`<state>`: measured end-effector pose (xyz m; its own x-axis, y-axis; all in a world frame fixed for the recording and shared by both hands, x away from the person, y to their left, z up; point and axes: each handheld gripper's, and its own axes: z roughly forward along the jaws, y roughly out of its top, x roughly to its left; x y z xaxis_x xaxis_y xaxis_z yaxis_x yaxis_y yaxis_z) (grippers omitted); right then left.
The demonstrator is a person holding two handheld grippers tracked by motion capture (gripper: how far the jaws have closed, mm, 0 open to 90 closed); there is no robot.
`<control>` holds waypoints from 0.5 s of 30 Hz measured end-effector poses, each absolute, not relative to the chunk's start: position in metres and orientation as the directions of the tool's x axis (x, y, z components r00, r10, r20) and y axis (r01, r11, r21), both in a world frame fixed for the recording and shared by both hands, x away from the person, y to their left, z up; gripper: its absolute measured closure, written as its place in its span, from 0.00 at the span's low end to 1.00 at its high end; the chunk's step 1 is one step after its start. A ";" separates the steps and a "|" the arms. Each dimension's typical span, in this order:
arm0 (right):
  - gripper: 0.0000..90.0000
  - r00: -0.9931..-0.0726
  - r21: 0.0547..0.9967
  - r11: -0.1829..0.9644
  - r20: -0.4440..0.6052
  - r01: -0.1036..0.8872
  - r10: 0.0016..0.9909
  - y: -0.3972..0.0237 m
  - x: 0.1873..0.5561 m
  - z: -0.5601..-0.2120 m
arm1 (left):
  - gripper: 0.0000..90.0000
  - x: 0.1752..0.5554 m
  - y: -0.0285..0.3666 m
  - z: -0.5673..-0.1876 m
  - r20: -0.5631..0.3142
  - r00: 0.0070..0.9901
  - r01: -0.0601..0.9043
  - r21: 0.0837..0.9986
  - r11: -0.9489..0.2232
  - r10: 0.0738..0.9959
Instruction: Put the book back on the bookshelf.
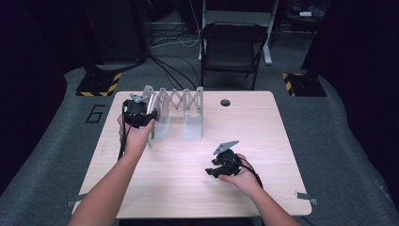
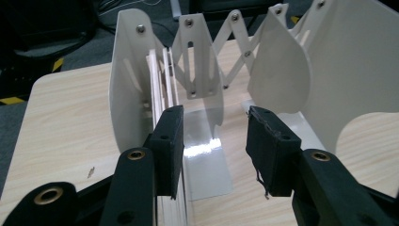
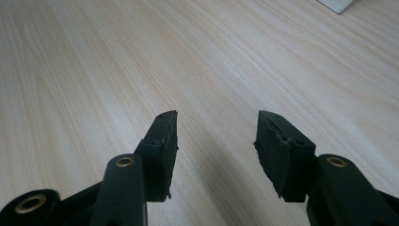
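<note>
The rack (image 1: 175,113), a white expanding stand with scissor links between upright dividers, sits on the far left part of the table (image 1: 188,179). In your left gripper view its dividers rise just ahead of the jaws and the links cross behind them. A thin pale board (image 2: 162,89) stands on edge in the rack's leftmost slot, against the left divider.

Your left gripper (image 2: 214,141) is at the rack's left end, jaws apart. The left pad lies flat against the board's outer face or just beside it; can't tell if it touches. The right pad hangs free over the rack's shiny base plate, nothing pressed between the two. So it's released, not clamping the board. In the high view the same gripper (image 1: 139,113) covers the rack's left end, your hand behind it.

Your right gripper (image 1: 225,165) rests well apart from the rack, toward the table's near right, hand on the wood. In the right gripper view its jaws stand apart (image 3: 214,141) over bare tabletop, holding nothing.

Behind the rack, past the table's far edge, stands a dark chair (image 1: 233,47).
</note>
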<state>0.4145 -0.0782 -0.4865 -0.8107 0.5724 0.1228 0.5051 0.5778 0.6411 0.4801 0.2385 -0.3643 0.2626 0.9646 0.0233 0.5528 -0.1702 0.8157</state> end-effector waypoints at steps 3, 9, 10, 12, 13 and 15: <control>0.55 -0.809 0.641 0.576 0.125 0.508 0.574 -0.078 0.414 -0.487 | 0.63 0.476 0.235 -0.359 -0.002 0.284 0.544 0.824 -0.159 0.959; 0.55 -0.810 0.643 0.578 0.117 0.503 0.575 -0.079 0.415 -0.487 | 0.63 0.466 0.228 -0.351 0.015 0.353 0.527 0.823 -0.212 0.935; 0.55 -0.810 0.641 0.579 0.118 0.504 0.575 -0.079 0.415 -0.487 | 0.63 0.464 0.226 -0.351 0.014 0.358 0.526 0.823 -0.214 0.934; 0.55 -0.810 0.642 0.579 0.116 0.503 0.575 -0.079 0.415 -0.487 | 0.62 0.461 0.224 -0.350 0.019 0.378 0.523 0.821 -0.230 0.925; 0.55 -0.810 0.643 0.579 0.115 0.502 0.575 -0.079 0.415 -0.487 | 0.62 0.459 0.223 -0.349 0.020 0.390 0.518 0.822 -0.237 0.920; 0.55 -0.810 0.643 0.577 0.118 0.503 0.575 -0.079 0.415 -0.487 | 0.62 0.455 0.221 -0.349 0.022 0.409 0.513 0.821 -0.250 0.912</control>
